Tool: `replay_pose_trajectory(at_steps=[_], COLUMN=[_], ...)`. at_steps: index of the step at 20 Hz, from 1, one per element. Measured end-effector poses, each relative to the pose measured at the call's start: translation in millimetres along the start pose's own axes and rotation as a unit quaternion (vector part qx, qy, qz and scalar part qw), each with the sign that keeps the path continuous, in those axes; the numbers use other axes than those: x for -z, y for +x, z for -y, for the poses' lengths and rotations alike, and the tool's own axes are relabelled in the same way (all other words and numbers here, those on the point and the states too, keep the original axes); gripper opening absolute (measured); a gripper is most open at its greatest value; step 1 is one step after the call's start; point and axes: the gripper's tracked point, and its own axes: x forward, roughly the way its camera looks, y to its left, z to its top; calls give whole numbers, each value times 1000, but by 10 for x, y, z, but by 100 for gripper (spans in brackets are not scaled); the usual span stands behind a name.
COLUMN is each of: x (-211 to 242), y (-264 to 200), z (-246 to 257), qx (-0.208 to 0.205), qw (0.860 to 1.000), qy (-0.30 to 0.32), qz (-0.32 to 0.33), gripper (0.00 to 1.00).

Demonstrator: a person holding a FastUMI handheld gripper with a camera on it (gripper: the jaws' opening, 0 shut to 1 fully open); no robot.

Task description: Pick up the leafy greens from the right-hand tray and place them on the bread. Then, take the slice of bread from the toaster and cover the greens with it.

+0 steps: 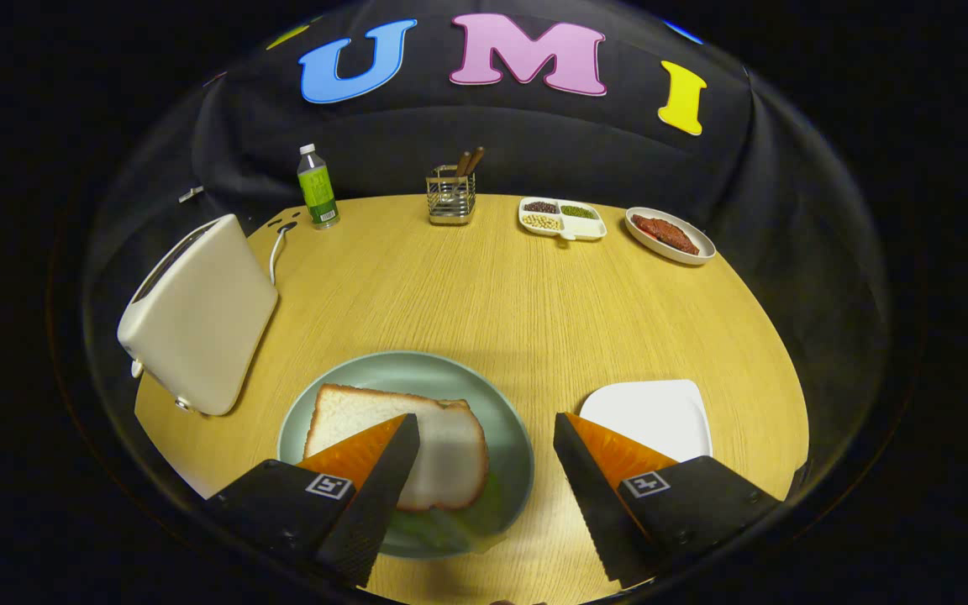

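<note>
While the gripper (484, 441) hangs with fingers spread and empty, bread (442, 449) covers greens (450, 525) on the plate (501, 412); toaster (198, 315) stands nearby on the desk (492, 294).

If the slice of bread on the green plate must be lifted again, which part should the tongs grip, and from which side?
Probably the far crust edge of the bread slice, approached from above. It lies flat over the greens on the green plate, so only its edges offer a hold. The tongs are open, one finger above the slice.
</note>
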Motion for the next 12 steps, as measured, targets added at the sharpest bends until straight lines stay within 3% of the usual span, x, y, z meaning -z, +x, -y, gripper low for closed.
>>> replay_pose_trajectory(at_steps=[12], x=[-980], y=[-522], z=[28], qx=[-17], qw=[991], qy=[-30], qz=[130], gripper=[100])
